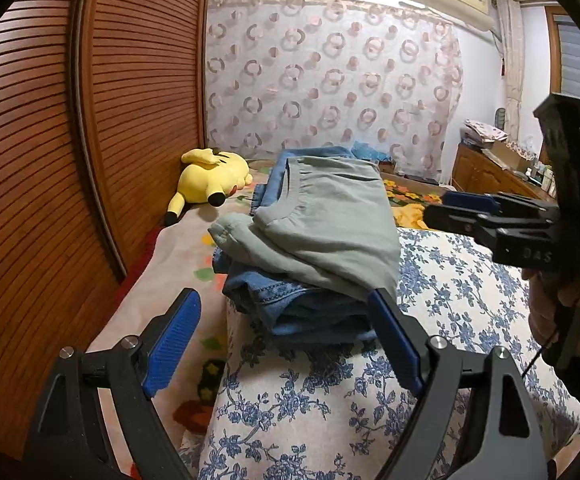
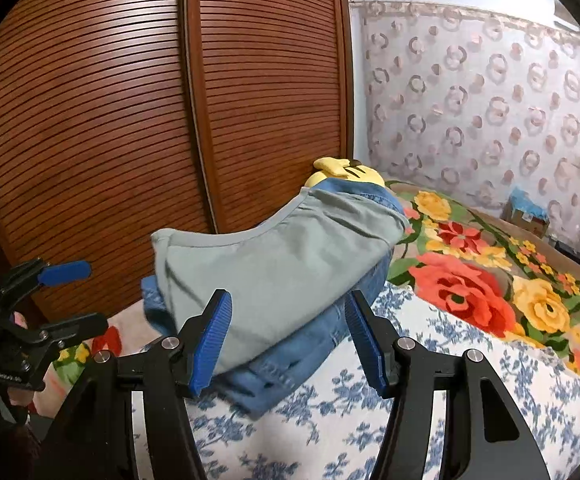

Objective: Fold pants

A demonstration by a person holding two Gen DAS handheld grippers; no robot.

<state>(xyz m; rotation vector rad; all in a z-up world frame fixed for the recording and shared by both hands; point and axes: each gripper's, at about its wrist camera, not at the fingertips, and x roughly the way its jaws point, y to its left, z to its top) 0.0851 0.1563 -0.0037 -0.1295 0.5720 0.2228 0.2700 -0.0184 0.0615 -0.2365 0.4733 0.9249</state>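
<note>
Grey-green pants (image 1: 330, 216) (image 2: 274, 256) lie folded on top of folded blue jeans (image 1: 290, 304) (image 2: 290, 356), a small pile on a white quilt with blue flowers (image 1: 450, 300) (image 2: 430, 400). My left gripper (image 1: 284, 300) (image 2: 94, 296) stands wide open just before the pile's near end, and its blue pads touch nothing. My right gripper (image 2: 288, 298) (image 1: 440, 208) is open too, close to the pile's right side, with the cloth lying beyond its fingertips and not pinched. A hand (image 1: 550, 308) holds the right gripper.
A slatted wooden wardrobe (image 1: 90, 120) (image 2: 130, 140) runs along the bed's left side. A yellow plush toy (image 1: 214, 176) (image 2: 346, 170) lies behind the pile. A bright flowered blanket (image 2: 470, 280) covers the bed to the right. A patterned curtain (image 1: 330, 80) and a wooden dresser (image 1: 486, 172) stand farther back.
</note>
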